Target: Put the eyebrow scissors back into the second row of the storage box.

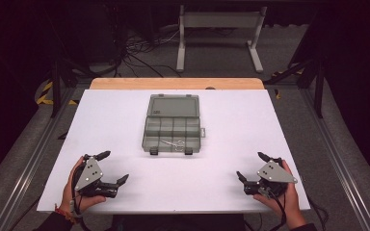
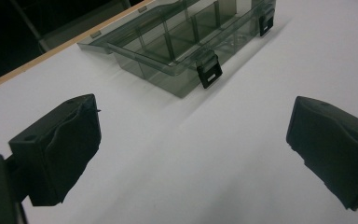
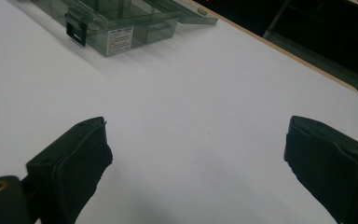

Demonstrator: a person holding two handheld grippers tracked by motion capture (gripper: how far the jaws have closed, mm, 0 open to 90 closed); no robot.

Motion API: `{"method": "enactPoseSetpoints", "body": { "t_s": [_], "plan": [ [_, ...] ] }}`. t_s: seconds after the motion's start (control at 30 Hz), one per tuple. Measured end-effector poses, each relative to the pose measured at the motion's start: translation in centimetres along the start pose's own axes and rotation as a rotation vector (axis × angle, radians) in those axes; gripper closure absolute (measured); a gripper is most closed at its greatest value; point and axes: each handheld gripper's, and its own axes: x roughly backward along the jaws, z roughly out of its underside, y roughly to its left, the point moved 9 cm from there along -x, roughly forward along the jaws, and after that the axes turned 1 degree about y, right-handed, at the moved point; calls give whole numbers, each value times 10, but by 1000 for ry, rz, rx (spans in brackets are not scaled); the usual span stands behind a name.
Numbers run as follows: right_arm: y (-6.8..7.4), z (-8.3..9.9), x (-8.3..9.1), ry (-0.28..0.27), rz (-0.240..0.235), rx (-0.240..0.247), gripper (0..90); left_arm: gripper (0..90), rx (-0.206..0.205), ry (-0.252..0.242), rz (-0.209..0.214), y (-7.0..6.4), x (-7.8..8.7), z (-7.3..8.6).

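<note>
Two hands are coming in at the near edge of the white table (image 1: 221,159). The person's left hand (image 1: 72,190) is holding the left gripper (image 1: 114,167) near the left corner. Its two black jaws are spread wide apart and nothing is sitting between them. In the left gripper view, the left gripper (image 2: 193,149) is pointing across bare white table toward the box.

The right hand (image 1: 289,195) is holding the right gripper (image 1: 251,166) near the right corner. Its jaws are also standing wide open and are holding nothing. In the right gripper view, the right gripper (image 3: 196,158) is looking over bare table too.

Farther out, in the middle of the table, a see-through grey plastic box (image 1: 171,132) is lying open, well apart from both grippers. Its lid (image 1: 173,106) is lying back flat on the far side. The box is split into small compartments, and two black clips (image 1: 153,151) are hanging on its near edge. Something small and thin of shiny metal (image 1: 173,143) is lying in a near compartment, too small to tell what it is. A white label (image 3: 120,36) is sitting on one side of the box.

Past the table, a white metal frame (image 1: 219,33) and some dark cables (image 1: 139,48) are lying on the grey floor.
</note>
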Motion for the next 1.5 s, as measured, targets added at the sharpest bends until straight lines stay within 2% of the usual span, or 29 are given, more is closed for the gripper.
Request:
{"method": "enactPoseSetpoints", "body": {
  "t_s": [0.17, 0.37, 0.47, 0.53, 0.83, 1.03, 1.23, 1.33, 1.5],
  "plan": [
    [-1, 2, 3, -2, 5, -15, 54, 38, 4, -8, 3, 4, -3, -3],
    [4, 5, 5, 13, 3, 17, 56, 38, -1, -5, 8, 2, -7, -5],
    [3, 4, 6, 3, 6, 0, 56, 38, -12, -1, 7, 1, -6, -5],
    [2, 4, 7, -2, 6, -7, 56, 37, -4, -10, 7, 1, -6, -6],
    [6, 3, 6, 3, 4, -6, 56, 37, -8, -8, 0, 2, -4, -4],
    [6, 4, 2, 15, -3, -12, 64, 40, 5, -6, 1, 3, -7, -3],
    [5, 3, 3, 4, -3, -14, 65, 41, 3, -4, -9, 3, -7, -5],
    [8, 0, 6, -21, -29, -27, 63, 42, 2, -12, -14, 3, -7, -6],
    [8, -1, 4, -15, -23, -22, 63, 42, 8, -11, -11, 5, -6, -4]
  ]
}}
